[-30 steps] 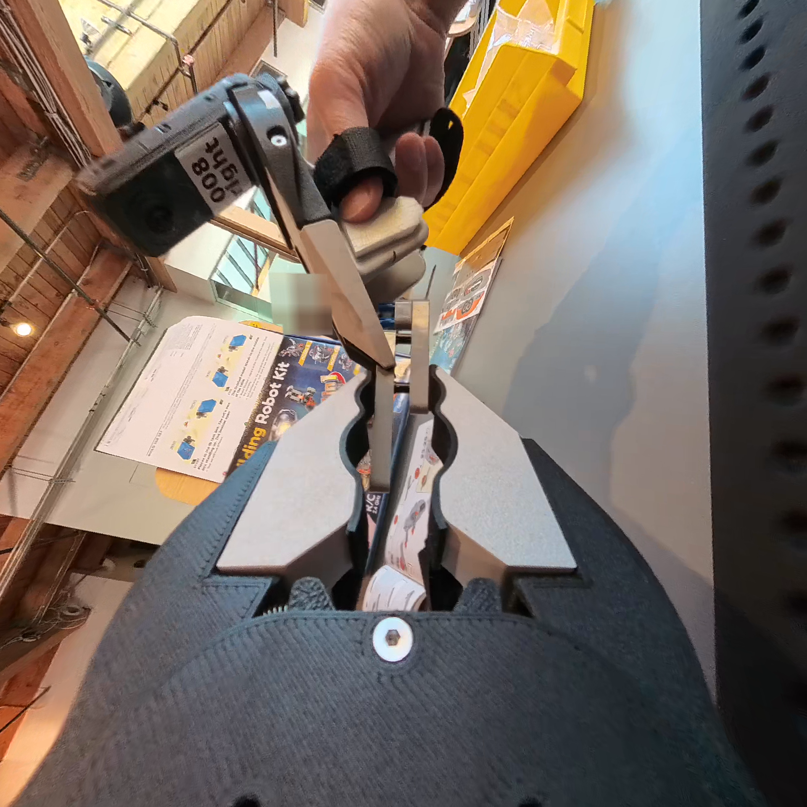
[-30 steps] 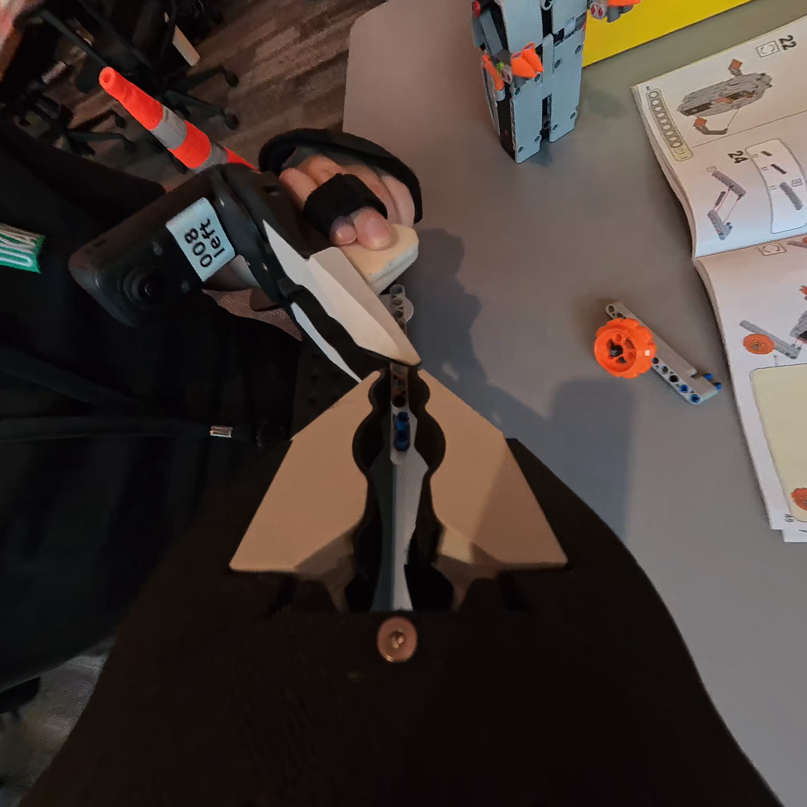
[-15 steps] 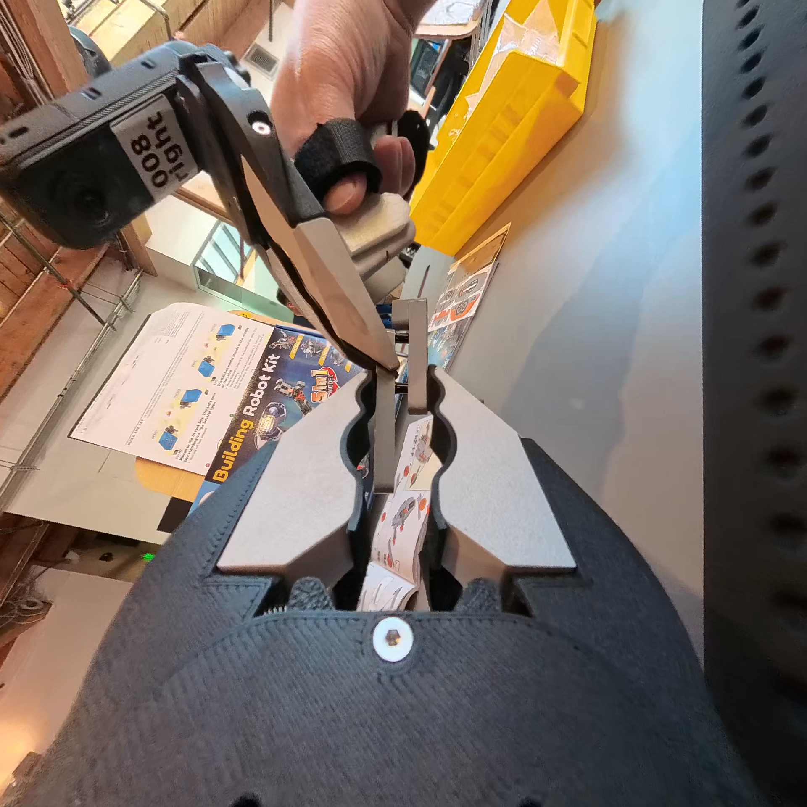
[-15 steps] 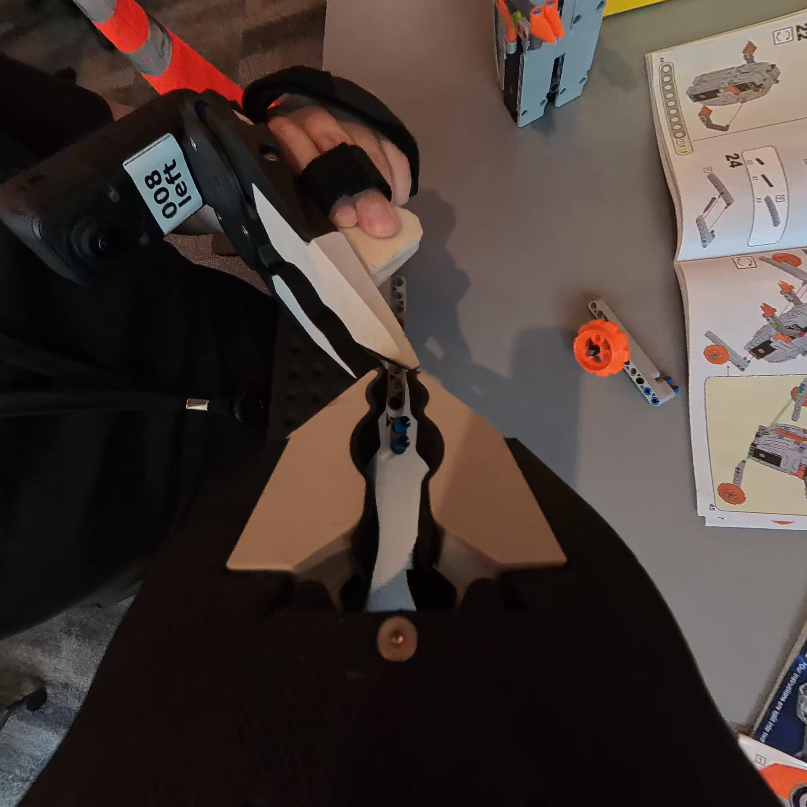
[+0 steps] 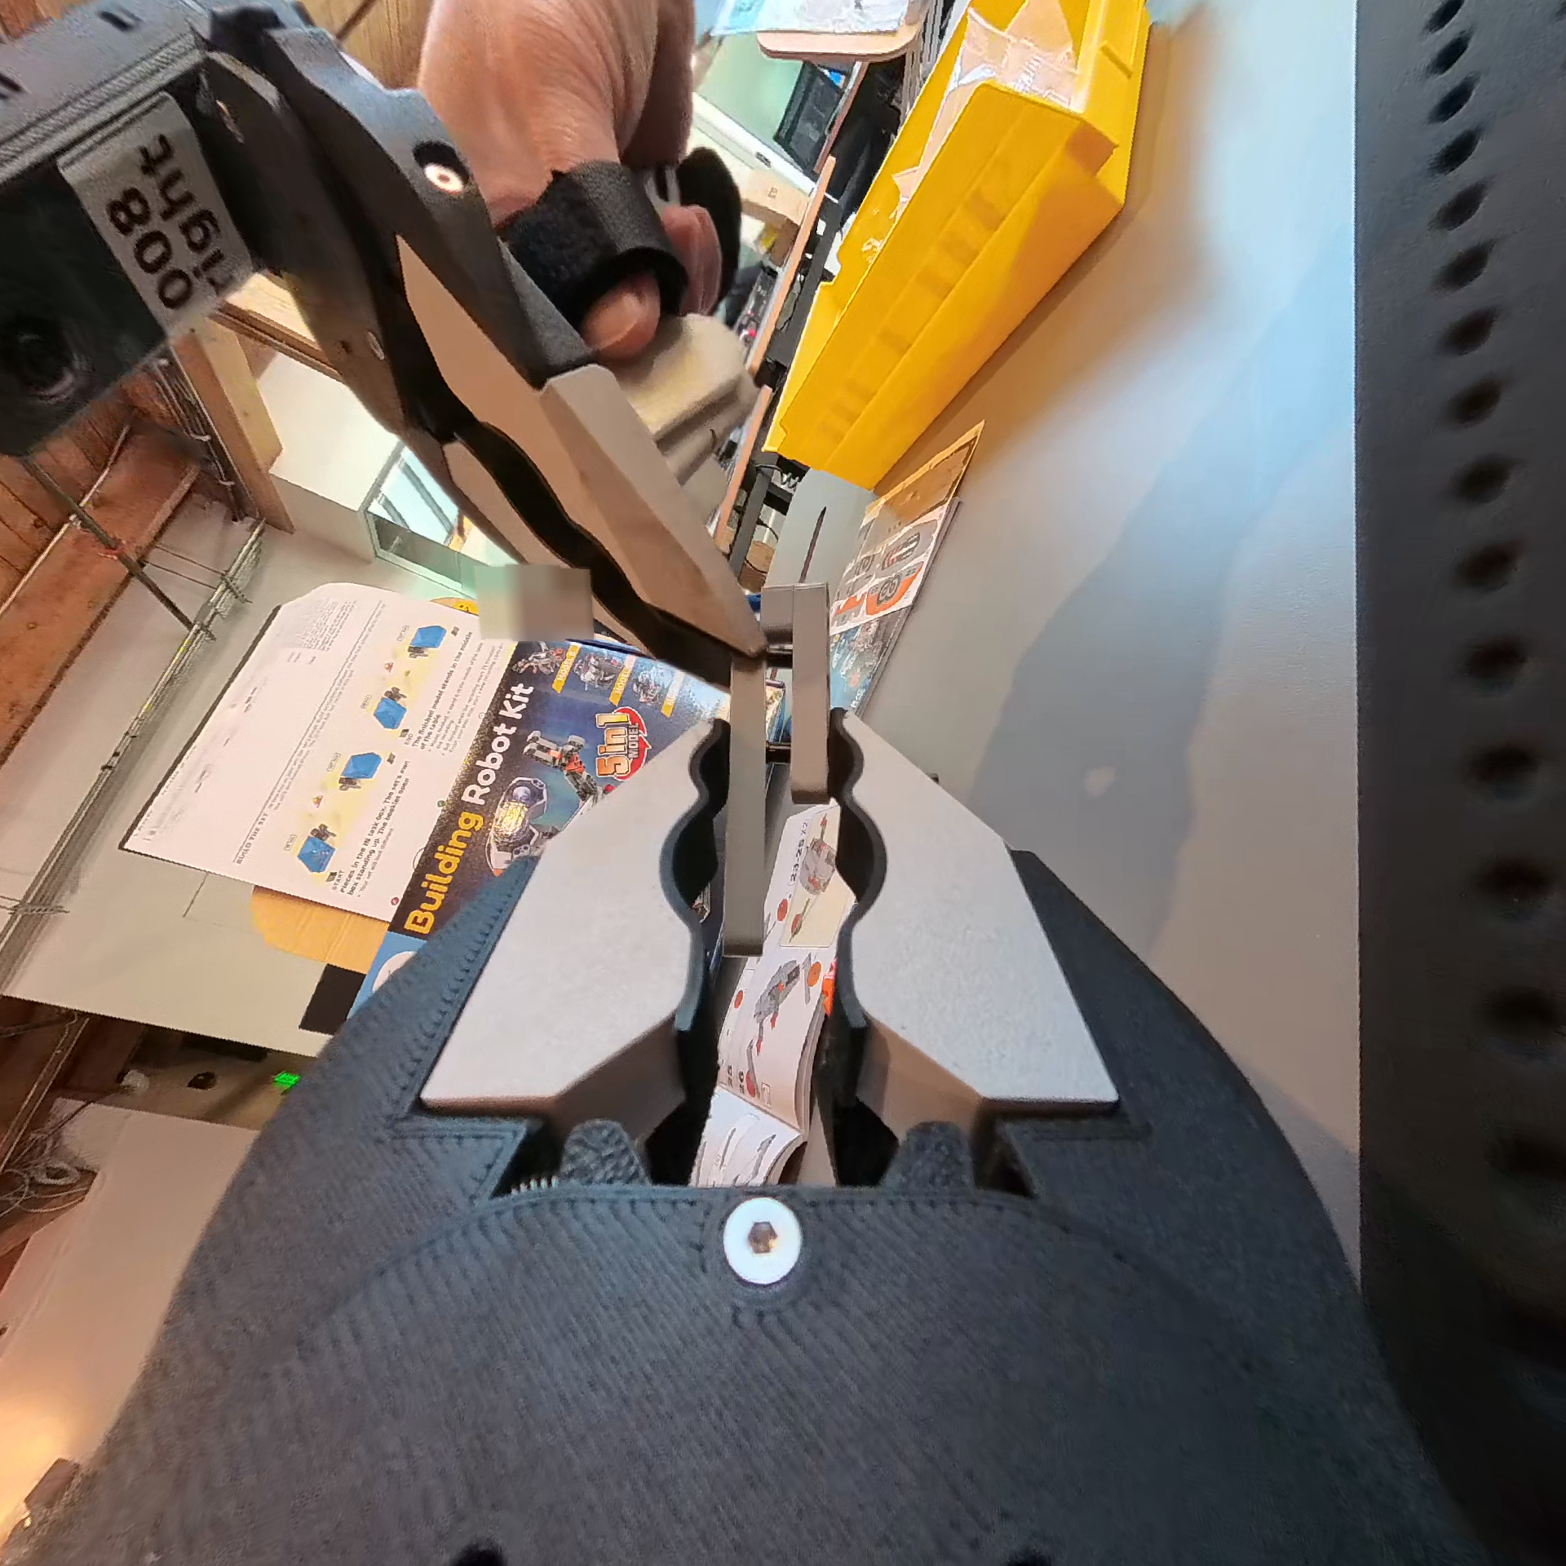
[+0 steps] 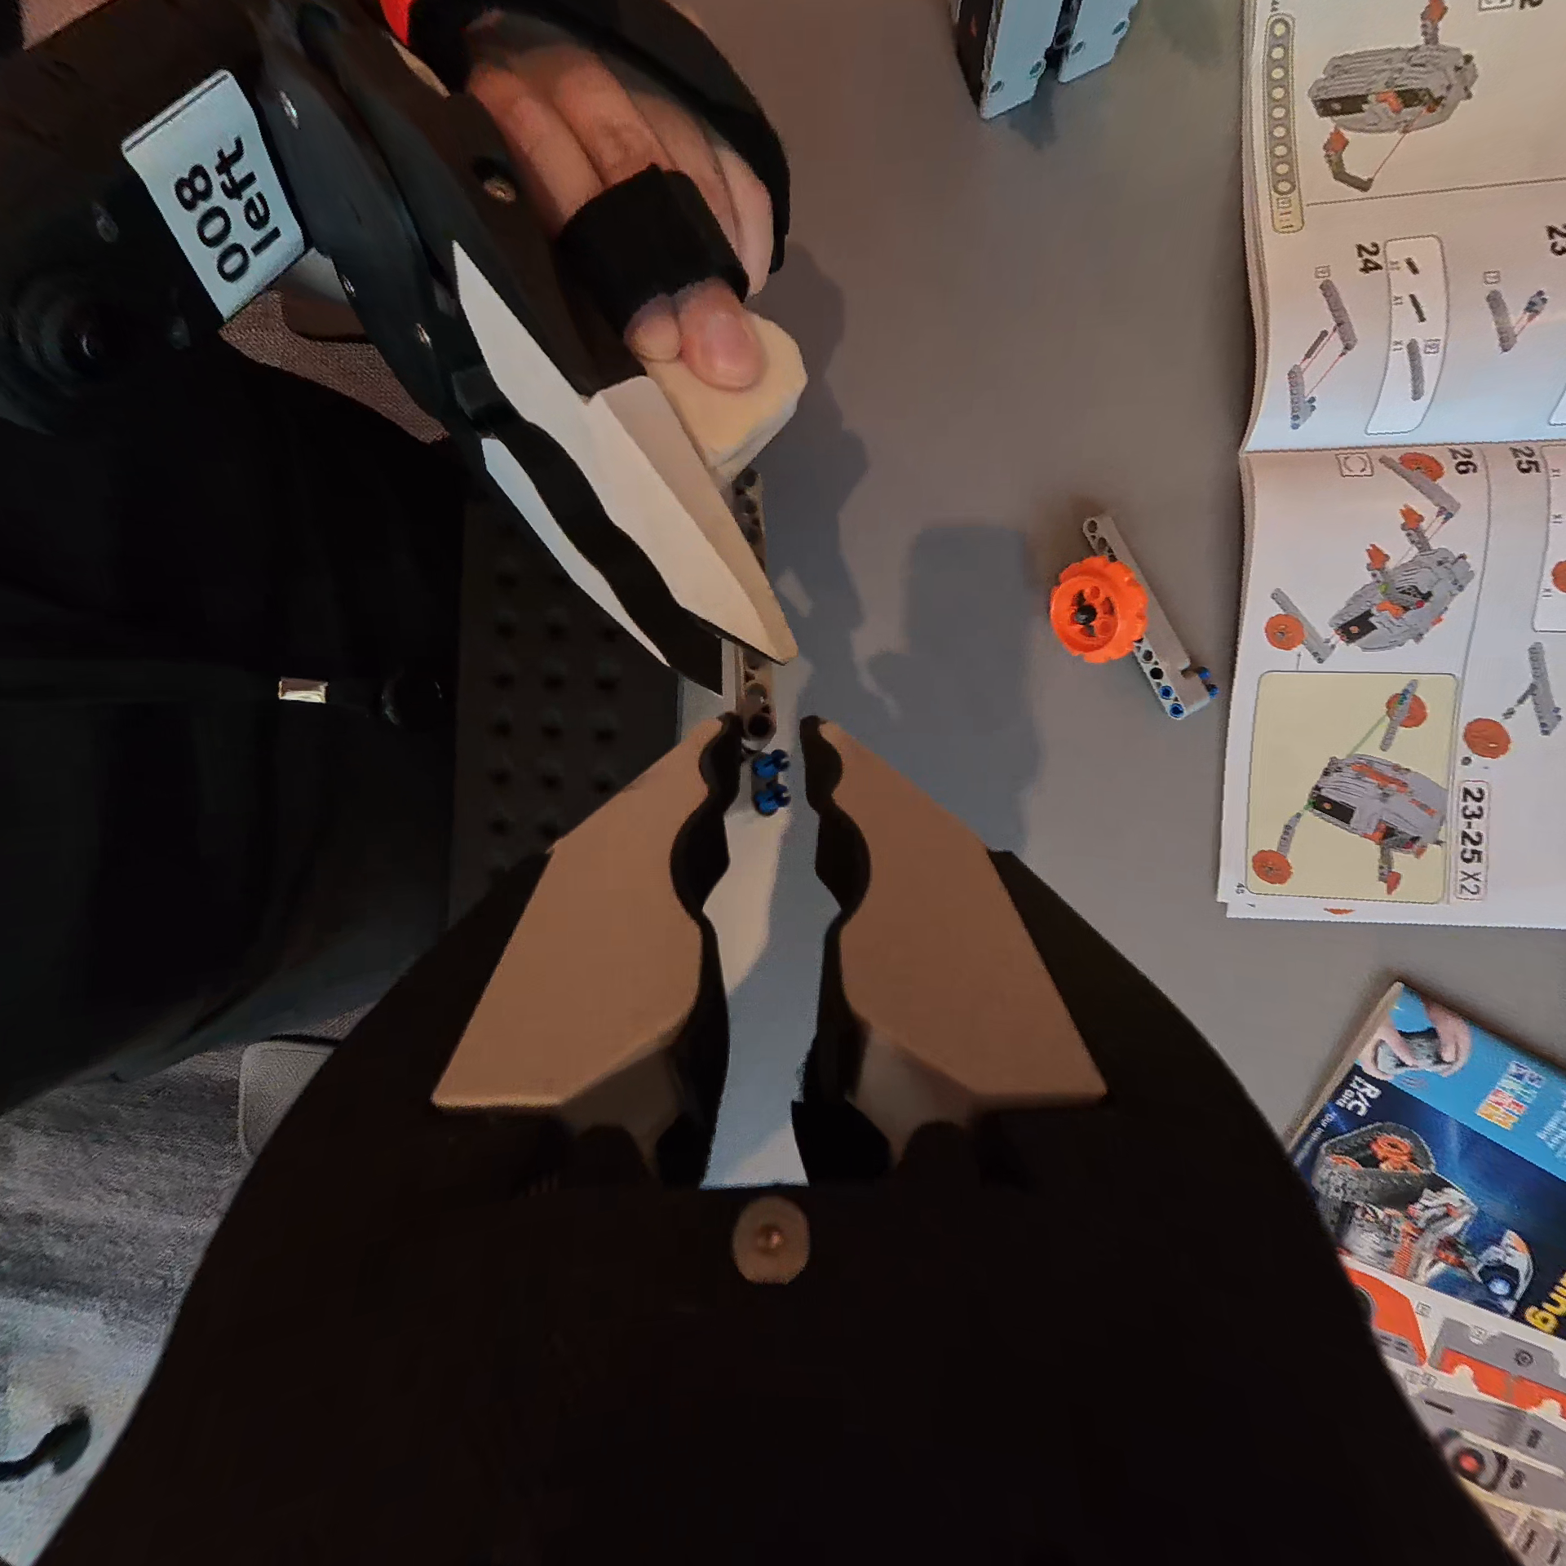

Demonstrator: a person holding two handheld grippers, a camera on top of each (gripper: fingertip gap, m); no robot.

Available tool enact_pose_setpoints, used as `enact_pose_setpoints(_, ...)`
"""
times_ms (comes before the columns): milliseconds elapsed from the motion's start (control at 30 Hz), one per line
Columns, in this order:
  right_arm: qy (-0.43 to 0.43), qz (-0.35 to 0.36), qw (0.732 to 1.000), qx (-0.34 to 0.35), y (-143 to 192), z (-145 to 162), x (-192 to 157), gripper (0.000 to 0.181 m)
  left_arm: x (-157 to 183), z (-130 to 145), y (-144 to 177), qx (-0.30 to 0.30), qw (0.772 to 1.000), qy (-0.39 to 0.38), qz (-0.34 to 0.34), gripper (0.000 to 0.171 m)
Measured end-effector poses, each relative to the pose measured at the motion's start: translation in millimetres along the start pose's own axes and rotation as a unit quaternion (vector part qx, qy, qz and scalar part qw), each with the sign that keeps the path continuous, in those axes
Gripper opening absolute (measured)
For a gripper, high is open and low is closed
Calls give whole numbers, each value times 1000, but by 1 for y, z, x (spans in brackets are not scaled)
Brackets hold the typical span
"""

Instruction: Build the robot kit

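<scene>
Beam (image 5: 807, 678) pinched by left tool (image 5: 775, 730); right tool (image 6: 767, 729) grip unclear; orange wheel (image 6: 1097, 608) right-view only.

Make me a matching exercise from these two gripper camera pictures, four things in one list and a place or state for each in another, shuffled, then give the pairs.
Things:
1. grey beams
2. orange wheel
3. yellow bin
4. instruction booklet

Places or states:
A. far end of the table
B. lying open
C. mounted on a short grey beam on the table
D. gripped from both ends by the left gripper and right gripper

Pairs: 1-D, 2-C, 3-A, 4-B
</scene>
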State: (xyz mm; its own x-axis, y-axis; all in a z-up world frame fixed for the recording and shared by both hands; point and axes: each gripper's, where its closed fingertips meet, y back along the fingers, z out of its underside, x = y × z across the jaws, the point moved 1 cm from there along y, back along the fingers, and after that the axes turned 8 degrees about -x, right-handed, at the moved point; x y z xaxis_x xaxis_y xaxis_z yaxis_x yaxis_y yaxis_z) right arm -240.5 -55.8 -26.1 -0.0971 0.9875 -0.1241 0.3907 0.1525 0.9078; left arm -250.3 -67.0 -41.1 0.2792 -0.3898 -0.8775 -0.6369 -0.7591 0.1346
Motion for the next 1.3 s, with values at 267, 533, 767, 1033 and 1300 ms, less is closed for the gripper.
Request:
enact_pose_setpoints(267, -31, -43, 999, -4, -2, -1, -4, 6, -1, 2, 0, -7, 1000, -17, -16, 22)
enact_pose_setpoints(533, -40, -86, 995, 16, -1, 0, -7, 5, -3, 0, 2, -14, 997, -53, -47, 24)
enact_pose_setpoints(767, -13, -79, 997, -1, -5, 4, -6, 6, 2, 1, 0, -17, 999, -31, -13, 24)
enact_pose_setpoints(1033, 25, -46, 999, 11, -2, 4, -9, 6, 1, -1, 1, -7, 1000, -7, -4, 23)
enact_pose_setpoints(1300, 153, 106, 983, 4, -3, 1, -7, 51, -6, 0, 2, -7, 1000, 20, -8, 22)
